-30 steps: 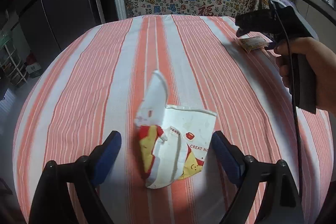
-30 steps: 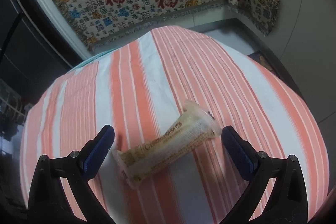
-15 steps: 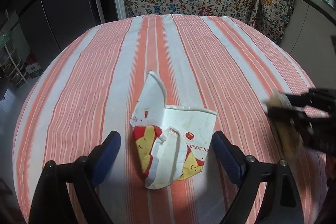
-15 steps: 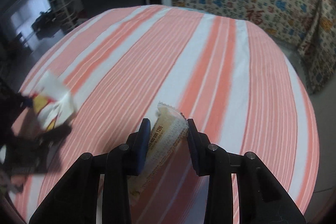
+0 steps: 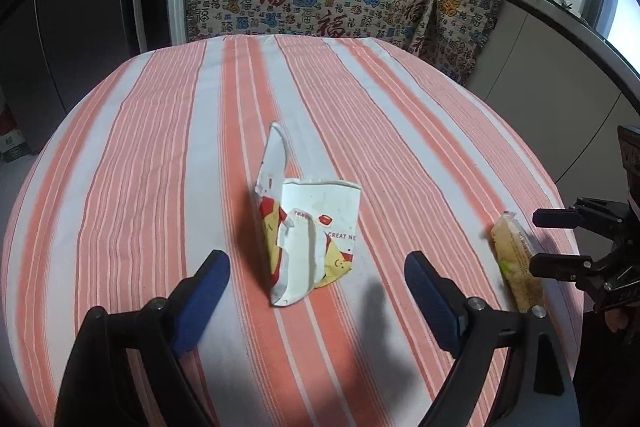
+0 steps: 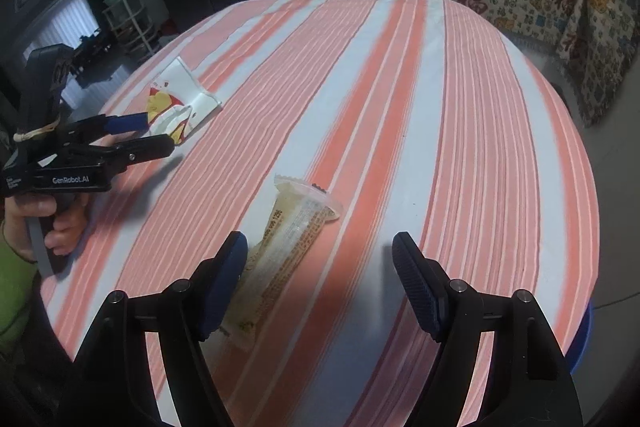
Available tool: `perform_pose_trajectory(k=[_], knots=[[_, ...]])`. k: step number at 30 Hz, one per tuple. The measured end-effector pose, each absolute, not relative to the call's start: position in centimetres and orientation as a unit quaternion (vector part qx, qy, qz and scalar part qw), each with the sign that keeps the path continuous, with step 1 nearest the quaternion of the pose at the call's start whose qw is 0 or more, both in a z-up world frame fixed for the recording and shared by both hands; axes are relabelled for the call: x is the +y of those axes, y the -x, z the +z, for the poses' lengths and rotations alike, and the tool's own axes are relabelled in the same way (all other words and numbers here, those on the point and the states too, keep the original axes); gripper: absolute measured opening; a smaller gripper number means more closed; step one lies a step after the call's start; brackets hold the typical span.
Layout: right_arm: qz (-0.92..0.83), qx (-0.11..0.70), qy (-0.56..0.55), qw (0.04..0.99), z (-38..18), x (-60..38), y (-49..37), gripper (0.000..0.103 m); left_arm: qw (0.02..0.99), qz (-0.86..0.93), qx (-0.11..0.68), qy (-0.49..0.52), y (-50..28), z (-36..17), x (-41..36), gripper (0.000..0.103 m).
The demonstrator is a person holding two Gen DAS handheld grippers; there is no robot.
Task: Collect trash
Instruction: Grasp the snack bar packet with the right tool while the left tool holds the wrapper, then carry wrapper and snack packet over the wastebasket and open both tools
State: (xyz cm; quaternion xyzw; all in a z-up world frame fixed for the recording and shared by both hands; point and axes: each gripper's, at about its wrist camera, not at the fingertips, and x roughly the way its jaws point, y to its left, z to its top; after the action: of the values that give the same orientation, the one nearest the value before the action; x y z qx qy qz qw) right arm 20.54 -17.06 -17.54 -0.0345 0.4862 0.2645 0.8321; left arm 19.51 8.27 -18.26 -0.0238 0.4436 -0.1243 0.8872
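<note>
Lying crumpled on the striped tablecloth (image 5: 160, 155), the torn paper cup (image 5: 310, 233) sits ahead of the left gripper (image 5: 318, 293), whose jaws stand wide apart with nothing pressed. Further right, the clear snack wrapper (image 6: 286, 255) rests on the cloth beside the left pad of the right gripper (image 6: 320, 267); its jaws have just been opening, released, wrapper lying loose between them.

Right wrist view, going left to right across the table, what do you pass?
Person's hand on the left gripper → torn paper cup → clear snack wrapper → bare striped tablecloth.
</note>
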Motion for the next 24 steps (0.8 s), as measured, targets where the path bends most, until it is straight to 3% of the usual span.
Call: perform_pose_trajectory(k=[6,9,14,15,16,17,18,19,24], knots=[[0.266,0.519,-0.013,0.812,-17.9,-16.1,-19.6,0.077,0.885,-0.1,0.454,0.02,-19.9,-17.9,8.9,0.09],[0.263,0.517,-0.004,0.815,-18.4,-15.3,-19.0,0.077,0.883,-0.095,0.453,0.076,-20.0,-18.0,11.5,0.088],[0.251,0.507,0.005,0.824,-18.2,-14.6,-18.9,0.074,0.877,-0.123,0.454,0.099,-20.6,-18.0,12.2,0.068],[0.249,0.507,0.006,0.825,-18.3,-14.5,-19.0,0.068,0.875,-0.128,0.458,0.09,-20.7,-18.1,11.9,0.054],[0.248,0.509,0.006,0.824,-18.3,-14.6,-19.0,0.054,0.873,-0.13,0.463,0.083,-21.0,-18.1,11.4,0.043],[0.248,0.511,0.005,0.823,-18.4,-14.6,-19.1,0.043,0.872,-0.13,0.466,0.077,-21.1,-18.2,11.0,0.019],[0.246,0.511,0.002,0.824,-18.5,-14.8,-19.1,0.02,0.872,-0.128,0.465,0.079,-21.3,-18.2,10.9,0.013],[0.245,0.509,-0.003,0.826,-18.3,-15.2,-19.1,0.018,0.875,-0.125,0.461,0.083,-21.3,-18.0,10.8,0.008],[0.248,0.489,-0.018,0.836,-17.0,-17.6,-18.2,0.016,0.885,-0.137,0.435,0.09,-20.4,-16.3,9.0,0.007]])
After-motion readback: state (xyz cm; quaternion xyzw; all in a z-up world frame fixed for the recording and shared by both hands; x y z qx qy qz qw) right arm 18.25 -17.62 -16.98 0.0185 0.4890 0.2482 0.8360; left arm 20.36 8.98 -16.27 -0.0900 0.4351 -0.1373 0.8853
